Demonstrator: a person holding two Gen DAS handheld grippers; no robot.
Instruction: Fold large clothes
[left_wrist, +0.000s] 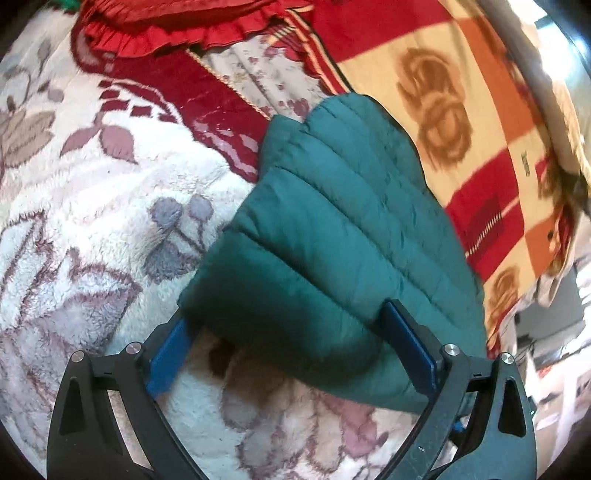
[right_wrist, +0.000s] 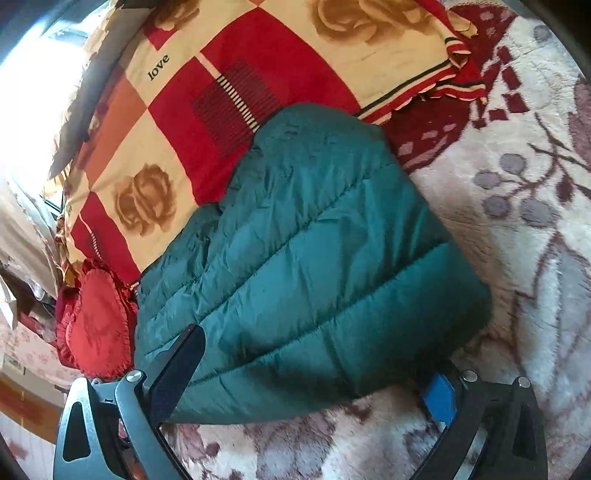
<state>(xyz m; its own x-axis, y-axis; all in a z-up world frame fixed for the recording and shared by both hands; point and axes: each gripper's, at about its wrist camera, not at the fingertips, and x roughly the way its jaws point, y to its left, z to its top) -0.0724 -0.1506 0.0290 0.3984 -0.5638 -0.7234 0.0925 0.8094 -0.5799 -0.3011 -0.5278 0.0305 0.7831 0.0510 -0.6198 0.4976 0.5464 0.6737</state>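
Note:
A dark green quilted puffer jacket (left_wrist: 332, 229) lies bunched on a fluffy floral blanket (left_wrist: 103, 206). In the left wrist view its thick near edge sits between the wide-apart fingers of my left gripper (left_wrist: 288, 314). The left blue pad (left_wrist: 166, 354) shows beside the fabric, and the right finger (left_wrist: 410, 343) lies over it without squeezing. In the right wrist view the same jacket (right_wrist: 295, 258) fills the middle. My right gripper (right_wrist: 314, 354) stands open around its near edge, with the left finger (right_wrist: 181, 369) on top and the blue pad (right_wrist: 439, 398) partly hidden.
A red, cream and orange checked quilt (right_wrist: 207, 96) with rose prints lies beyond the jacket. A red ruffled heart cushion (right_wrist: 96, 328) sits at its left side, seen also as a red ruffled cushion (left_wrist: 177, 26) at the top. Bright window light falls at the far left.

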